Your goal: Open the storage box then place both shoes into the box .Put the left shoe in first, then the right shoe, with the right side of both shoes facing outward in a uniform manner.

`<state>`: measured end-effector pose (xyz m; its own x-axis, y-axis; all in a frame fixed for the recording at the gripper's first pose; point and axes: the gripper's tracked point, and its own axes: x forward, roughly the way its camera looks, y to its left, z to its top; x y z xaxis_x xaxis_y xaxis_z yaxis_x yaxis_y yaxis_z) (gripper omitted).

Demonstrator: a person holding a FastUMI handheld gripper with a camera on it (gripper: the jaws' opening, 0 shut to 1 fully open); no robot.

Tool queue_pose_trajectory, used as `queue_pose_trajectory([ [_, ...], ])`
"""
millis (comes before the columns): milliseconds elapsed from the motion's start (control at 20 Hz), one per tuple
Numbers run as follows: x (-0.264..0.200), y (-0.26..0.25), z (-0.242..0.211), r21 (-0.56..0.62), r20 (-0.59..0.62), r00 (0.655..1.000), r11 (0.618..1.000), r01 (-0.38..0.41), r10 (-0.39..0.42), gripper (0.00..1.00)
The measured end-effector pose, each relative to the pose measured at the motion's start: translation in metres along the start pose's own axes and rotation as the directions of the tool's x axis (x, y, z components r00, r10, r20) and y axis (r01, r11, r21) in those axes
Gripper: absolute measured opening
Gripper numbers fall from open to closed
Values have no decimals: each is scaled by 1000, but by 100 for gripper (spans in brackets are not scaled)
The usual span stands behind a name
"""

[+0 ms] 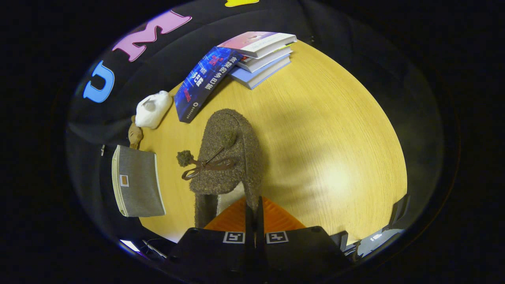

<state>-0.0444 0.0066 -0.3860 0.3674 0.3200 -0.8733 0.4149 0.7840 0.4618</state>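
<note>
Surface: pale wooden tabletop (315,130), rounded at its far edge, with the booth's black cloth wall behind it.
My gripper: my gripper (253,211) has its two fingers pressed close together, pinching the rear rim of a shoe.
Shoe: a brown woolly shoe (230,157) with a thin bow and pom-poms, its toe pointing away from me; it hangs from my fingers or rests lightly on the table, I cannot tell which.
Which shoe: I cannot tell whether it is the left or the right one.
Beyond the shoe: a stack of books (262,55) at the far side, with a dark blue book (203,85) leaning against it.
Off to one side: a white bag-like object (154,108), a small brown figure (135,134), and a grey fabric pouch (136,181) near the table's edge.
Step in hand: I judge this to be carrying a shoe toward the storage box.
Next move: I need to find the open box, turn the shoe so its right side faces outward, lower it in, then let go.
</note>
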Motion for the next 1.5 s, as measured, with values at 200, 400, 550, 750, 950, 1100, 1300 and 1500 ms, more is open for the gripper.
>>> queue_pose_trajectory([
  [200, -23, 62, 19, -25, 51, 995, 996, -89, 90, 5],
  [400, -40, 143, 28, -81, 72, 981, 981, -177, 183, 5],
  [550, -47, 207, 26, -105, 62, 965, 963, -247, 254, 5],
  [750, -43, 285, 14, -154, 37, 952, 943, -295, 304, 5],
  [950, -33, 346, -6, -172, 2, 951, 937, -304, 309, 5],
  [1100, -19, 382, -19, -174, -26, 948, 932, -317, 318, 5],
  [1300, 2, 409, -38, -209, -50, 958, 935, -285, 281, 5],
  [1500, 33, 413, -53, -219, -59, 979, 954, -204, 195, 5],
])
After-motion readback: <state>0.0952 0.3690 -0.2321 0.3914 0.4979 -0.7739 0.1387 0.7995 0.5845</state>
